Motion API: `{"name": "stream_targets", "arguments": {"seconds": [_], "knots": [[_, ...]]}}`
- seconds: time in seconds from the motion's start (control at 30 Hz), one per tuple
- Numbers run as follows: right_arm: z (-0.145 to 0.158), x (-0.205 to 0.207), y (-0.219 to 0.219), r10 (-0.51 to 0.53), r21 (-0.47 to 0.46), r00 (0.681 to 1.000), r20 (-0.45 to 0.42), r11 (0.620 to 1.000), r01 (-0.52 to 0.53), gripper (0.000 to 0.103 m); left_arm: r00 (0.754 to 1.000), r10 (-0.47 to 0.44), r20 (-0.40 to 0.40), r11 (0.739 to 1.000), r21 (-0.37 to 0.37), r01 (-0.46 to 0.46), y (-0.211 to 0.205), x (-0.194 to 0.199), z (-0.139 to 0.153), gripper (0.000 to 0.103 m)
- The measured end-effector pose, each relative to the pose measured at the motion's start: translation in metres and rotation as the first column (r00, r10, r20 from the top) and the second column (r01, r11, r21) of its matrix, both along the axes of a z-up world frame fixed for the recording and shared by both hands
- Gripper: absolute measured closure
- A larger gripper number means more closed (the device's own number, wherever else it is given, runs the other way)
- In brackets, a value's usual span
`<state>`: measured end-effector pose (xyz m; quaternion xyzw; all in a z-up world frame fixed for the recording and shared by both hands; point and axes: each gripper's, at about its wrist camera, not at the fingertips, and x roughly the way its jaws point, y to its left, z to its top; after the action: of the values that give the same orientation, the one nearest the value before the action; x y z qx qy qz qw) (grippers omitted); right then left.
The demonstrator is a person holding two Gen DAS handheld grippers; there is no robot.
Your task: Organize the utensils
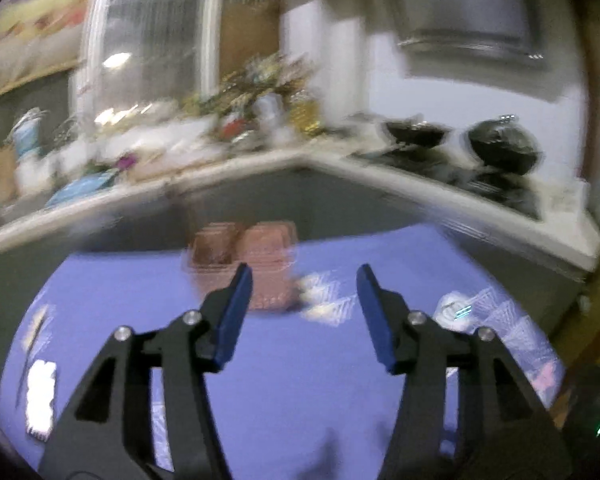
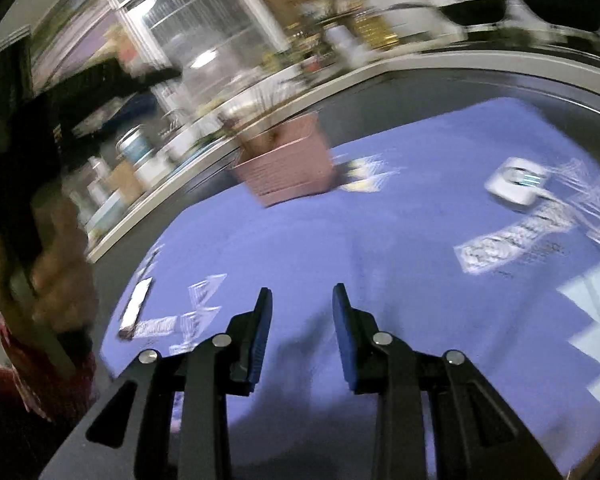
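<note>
You look to be between picks. Your left gripper [image 1: 304,280] is spread and empty, as is your right gripper [image 2: 302,300], its jaws narrower. The pink utensil basket [image 1: 260,264] stands just ahead of the left gripper's tips, on the blue cloth [image 1: 300,380]. Next you must find a utensil; blur hides any. A white device [image 2: 516,184] lies ahead and right of the right gripper, off your line.

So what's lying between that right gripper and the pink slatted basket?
Nothing but bare purple tablecloth between the right gripper and the pink slatted plastic basket, as the right wrist view shows.
</note>
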<state>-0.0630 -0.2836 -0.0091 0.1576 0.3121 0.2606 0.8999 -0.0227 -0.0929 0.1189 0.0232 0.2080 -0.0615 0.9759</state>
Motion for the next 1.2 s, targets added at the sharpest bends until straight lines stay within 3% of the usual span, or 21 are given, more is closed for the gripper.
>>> {"name": "stream_targets", "arguments": {"seconds": [0.1, 0.17, 0.27, 0.37, 0.63, 0.77, 0.97, 1.2], "knots": [[0.003, 0.01, 0.031, 0.073, 0.005, 0.997, 0.011, 0.997, -0.073, 0.071, 0.984, 0.152, -0.094, 0.988, 0.021, -0.151, 0.055, -0.005, -0.024, 0.051], [0.002, 0.014, 0.047, 0.099, 0.013, 0.995, 0.015, 0.995, -0.099, 0.071, 0.961, 0.213, -0.175, 0.977, 0.01, -0.215, 0.089, -0.008, -0.042, 0.051], [0.0, 0.02, 0.069, 0.108, 0.024, 0.994, 0.016, 0.994, -0.108, 0.071, 0.936, 0.27, -0.227, 0.962, 0.035, -0.269, 0.12, -0.012, -0.057, 0.048], [-0.002, 0.023, 0.081, 0.067, 0.035, 0.998, 0.022, 0.997, -0.068, 0.071, 0.937, 0.262, -0.233, 0.965, 0.047, -0.258, 0.135, -0.013, -0.063, 0.035], [-0.003, 0.021, 0.077, -0.157, 0.026, 0.988, -0.001, 0.987, 0.157, 0.07, 0.971, 0.137, -0.194, 0.99, 0.053, -0.129, 0.131, 0.002, -0.066, 0.03], [-0.003, 0.011, 0.075, -0.231, -0.006, 0.973, -0.013, 0.973, 0.231, 0.062, 0.975, 0.109, -0.194, 0.994, 0.042, -0.103, 0.127, 0.012, -0.068, 0.021], [-0.003, 0.011, 0.076, -0.254, -0.015, 0.967, -0.023, 0.967, 0.253, 0.055, 0.975, 0.099, -0.198, 0.995, 0.047, -0.091, 0.118, 0.017, -0.072, 0.006], [-0.005, 0.012, 0.076, -0.247, -0.01, 0.969, -0.018, 0.969, 0.247, 0.048, 0.972, 0.115, -0.206, 0.99, 0.103, -0.095, 0.11, 0.016, -0.078, 0.006]]}}
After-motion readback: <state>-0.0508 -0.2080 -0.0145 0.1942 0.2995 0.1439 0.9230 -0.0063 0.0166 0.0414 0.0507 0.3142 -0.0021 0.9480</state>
